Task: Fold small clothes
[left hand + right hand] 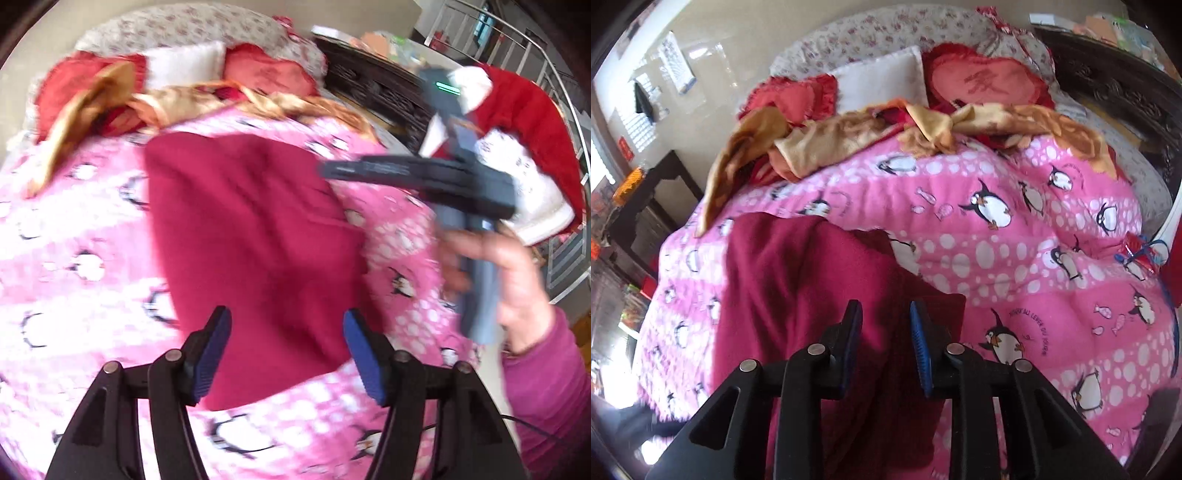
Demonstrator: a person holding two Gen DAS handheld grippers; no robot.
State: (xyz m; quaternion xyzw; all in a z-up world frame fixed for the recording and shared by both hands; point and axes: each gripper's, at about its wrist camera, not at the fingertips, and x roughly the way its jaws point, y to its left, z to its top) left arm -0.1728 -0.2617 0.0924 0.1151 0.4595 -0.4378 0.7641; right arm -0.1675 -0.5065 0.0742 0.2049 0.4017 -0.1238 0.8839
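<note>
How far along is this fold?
Done: the maroon garment lies on the pink penguin quilt, apparently folded over lengthwise. In hand: nothing; the left claw and right claw both hover over it, open and empty. Left: probably another fold, then the red garment.

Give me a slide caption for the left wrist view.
Left tool open above a dark red garment on the pink penguin quilt; right tool at the far edge.

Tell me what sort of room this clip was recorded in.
Most likely a bedroom: a bed under a pink penguin quilt, pillows against a floral headboard, and a dark carved cabinet beside it.
</note>
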